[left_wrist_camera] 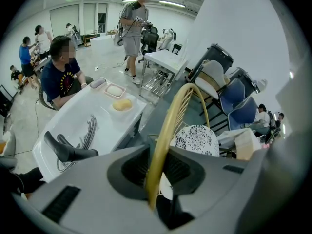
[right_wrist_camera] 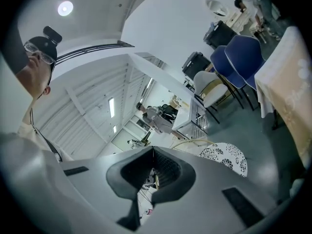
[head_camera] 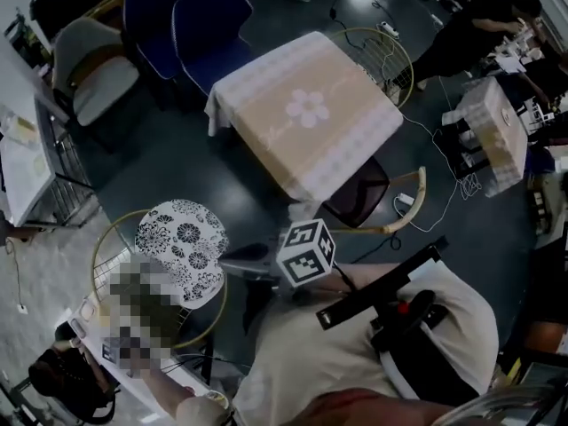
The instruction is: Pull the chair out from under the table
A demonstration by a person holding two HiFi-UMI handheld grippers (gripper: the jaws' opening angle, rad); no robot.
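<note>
The chair with a black-and-white floral seat [head_camera: 182, 247] and a yellow wire back stands clear of the cloth-covered table [head_camera: 306, 105], at the lower left of the head view. In the left gripper view my left gripper [left_wrist_camera: 156, 165] is shut on the yellow back rim [left_wrist_camera: 168, 126], and the floral seat [left_wrist_camera: 197, 139] lies below it. A blurred patch hides that gripper in the head view. My right gripper [head_camera: 232, 256], carrying the marker cube [head_camera: 306, 251], points left towards the chair with its jaws shut on nothing. Its own view shows the gripper [right_wrist_camera: 153, 167], the seat [right_wrist_camera: 225, 155] and the tablecloth [right_wrist_camera: 292, 82].
A second chair with a dark seat [head_camera: 359, 193] is tucked under the table's near right side. Blue chairs [head_camera: 209, 25] and a pale chair [head_camera: 93, 74] stand behind. A white table [left_wrist_camera: 92, 126] with a seated person [left_wrist_camera: 61, 79] is close on the left. Cables [head_camera: 444, 149] cross the floor.
</note>
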